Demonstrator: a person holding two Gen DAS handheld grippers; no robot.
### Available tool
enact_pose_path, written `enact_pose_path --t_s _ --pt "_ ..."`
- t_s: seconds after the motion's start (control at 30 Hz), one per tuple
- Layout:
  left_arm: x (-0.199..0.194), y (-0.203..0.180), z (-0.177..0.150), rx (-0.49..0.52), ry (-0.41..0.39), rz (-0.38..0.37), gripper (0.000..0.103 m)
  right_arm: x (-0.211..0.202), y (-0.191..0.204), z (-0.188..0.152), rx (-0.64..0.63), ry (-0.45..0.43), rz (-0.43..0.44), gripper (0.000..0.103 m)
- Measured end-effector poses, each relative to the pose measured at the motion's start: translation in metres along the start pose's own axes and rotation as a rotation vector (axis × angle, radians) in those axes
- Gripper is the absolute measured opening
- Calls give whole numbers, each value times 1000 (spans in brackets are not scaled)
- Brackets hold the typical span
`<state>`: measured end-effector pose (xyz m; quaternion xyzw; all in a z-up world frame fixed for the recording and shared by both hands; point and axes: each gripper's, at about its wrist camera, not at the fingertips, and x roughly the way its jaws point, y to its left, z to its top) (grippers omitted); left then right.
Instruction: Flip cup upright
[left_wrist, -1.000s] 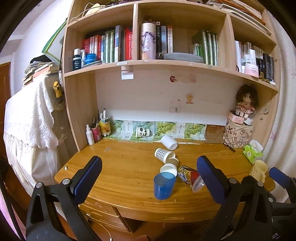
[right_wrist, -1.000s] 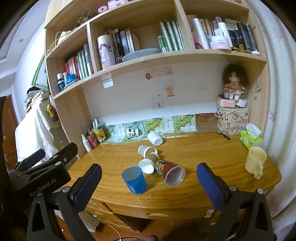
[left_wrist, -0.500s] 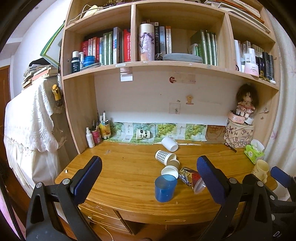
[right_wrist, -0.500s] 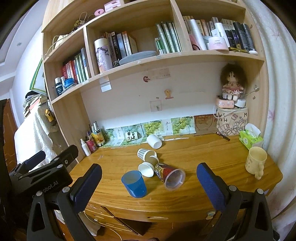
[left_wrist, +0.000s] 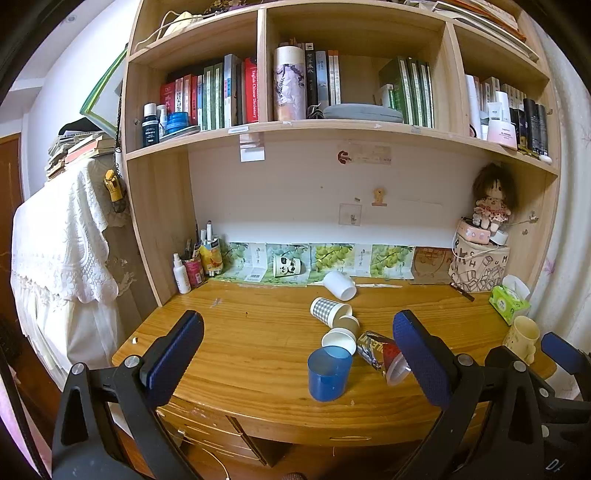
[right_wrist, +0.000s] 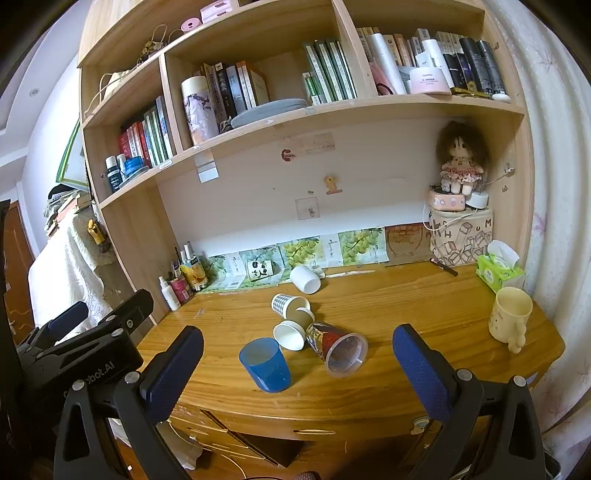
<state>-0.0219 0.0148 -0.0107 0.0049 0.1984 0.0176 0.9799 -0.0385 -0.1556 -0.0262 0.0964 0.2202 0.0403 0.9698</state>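
Observation:
Several cups lie on their sides on the wooden desk (left_wrist: 240, 347): a red patterned cup (right_wrist: 334, 349) with its mouth toward me, a white paper cup (right_wrist: 290, 334), a brown cup (right_wrist: 304, 315), a checked cup (right_wrist: 284, 304) and a white cup (right_wrist: 304, 278) at the back. A blue cup (right_wrist: 265, 363) stands upright near the front edge; it also shows in the left wrist view (left_wrist: 328, 373). My left gripper (left_wrist: 299, 363) and right gripper (right_wrist: 297, 369) are both open and empty, held back off the desk's front edge.
A cream mug (right_wrist: 509, 319) stands upright at the desk's right end, beside a green tissue pack (right_wrist: 498, 271). Bottles and pens (right_wrist: 183, 280) stand at the back left. A patterned box (right_wrist: 461, 236) with a doll (right_wrist: 460, 162) sits back right. Shelves of books hang above.
Both grippers have drawn slightly back and up from the desk, so the cups look a little smaller and lower. No cup has moved.

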Motion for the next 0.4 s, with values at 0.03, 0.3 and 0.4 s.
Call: enact_pose_path --t_s 0.03,0.3,0.4 --pt "0 0 0 0 1 0 102 0 0 0 0 0 0 103" --pt "0 -1 0 2 1 0 102 -2 -2 -3 5 3 0 103" --pt "0 0 0 2 -1 -2 102 -3 -1 -4 5 4 1 103"
